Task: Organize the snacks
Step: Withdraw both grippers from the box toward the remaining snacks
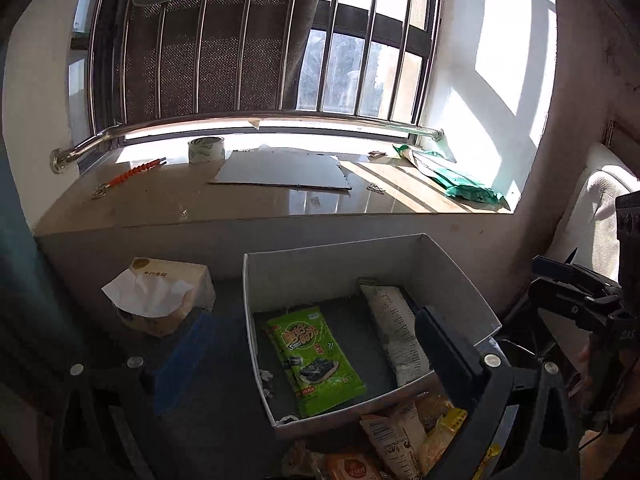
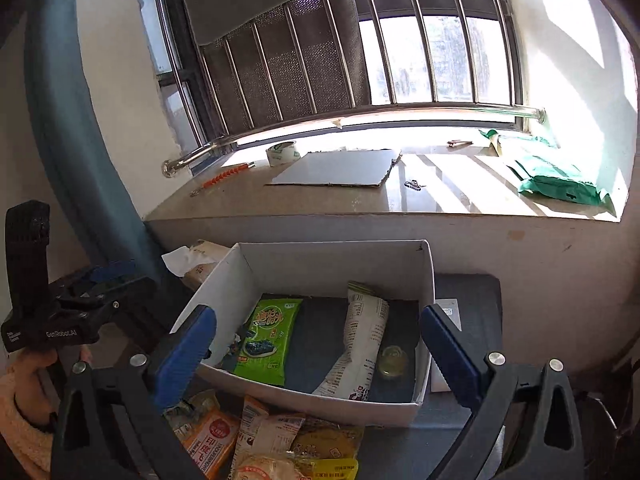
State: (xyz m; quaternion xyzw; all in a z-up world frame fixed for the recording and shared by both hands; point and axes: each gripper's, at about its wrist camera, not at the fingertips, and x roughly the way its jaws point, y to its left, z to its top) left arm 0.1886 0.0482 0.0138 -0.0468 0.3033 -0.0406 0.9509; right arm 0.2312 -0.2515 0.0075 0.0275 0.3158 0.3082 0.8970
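Two packets are already lying in the white box [image 2: 320, 400]; I'm hovering both grippers, left gripper [image 1: 280, 344] and right gripper [image 2: 318, 344], fingers apart, over the snack pile [image 2: 280, 440] at its near edge, picking next.

My view cuts off the loose snack packets [image 2: 276, 444] at the bottom edge. My left tool's left finger [image 1: 180, 344] is dark and blurred. I can't identify the small round item [image 2: 394, 362] in the box [image 2: 320, 258].

1. Tape roll [image 1: 206, 149] and cardboard sheet [image 1: 280, 171] on the sill [image 1: 240, 204], close together.
2. Green bag [image 2: 558, 178] far right in sun.
3. Tissue box [image 1: 160, 296] down left, tissue poking out.
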